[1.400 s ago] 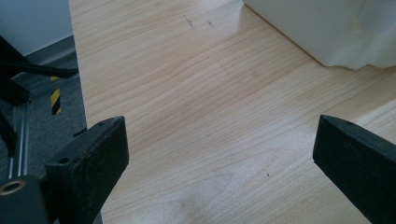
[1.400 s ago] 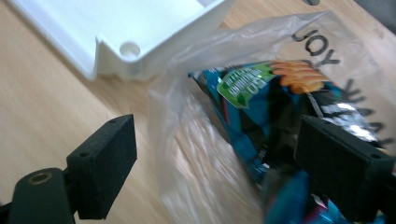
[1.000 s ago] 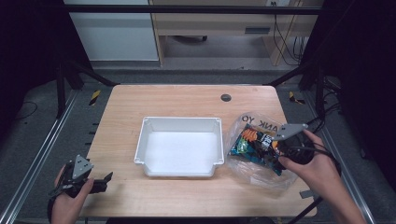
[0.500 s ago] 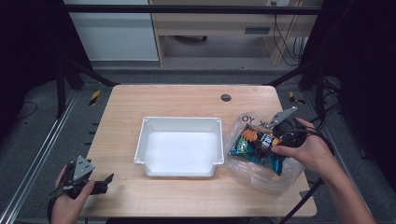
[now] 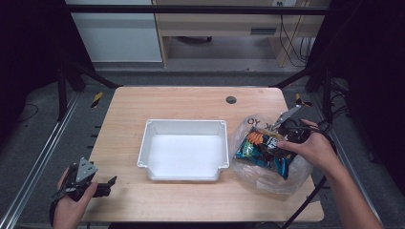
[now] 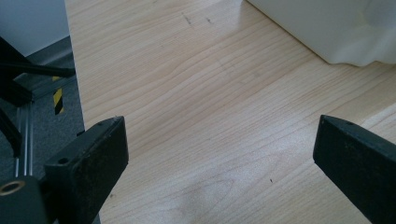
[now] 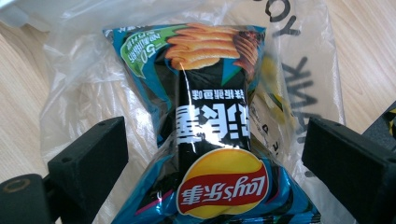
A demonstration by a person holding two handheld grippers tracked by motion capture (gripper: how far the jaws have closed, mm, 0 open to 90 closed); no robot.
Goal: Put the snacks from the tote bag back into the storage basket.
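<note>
So from up top I've got a wooden table [image 5: 191, 102] with a white tray [image 5: 184, 150] sitting about in the middle, and plenty of bare wood on the far side and along the near left. My left gripper [image 5: 98, 187] hangs right at the near left corner, close to the table's edge, well apart from the tray. Its jaws are spread wide with nothing between them, just wood grain, and in the left gripper view the tray's corner [image 6: 327, 32] pokes in at the top right, cut off by the frame.

Right side is tighter. A clear plastic bag [image 5: 267, 152] lies just right of the tray, running close to the table's right edge. Inside it there's a Lay's chip bag [image 7: 210, 140], blue and black. My right gripper [image 5: 282, 138] is over the plastic bag, jaws gaping, and the chip bag lies between them in the right gripper view, not pinched. From the high view the hand [image 5: 313, 148] covers part of the gripper, and the plastic's glare makes it hard to tell what else is in there.
</note>
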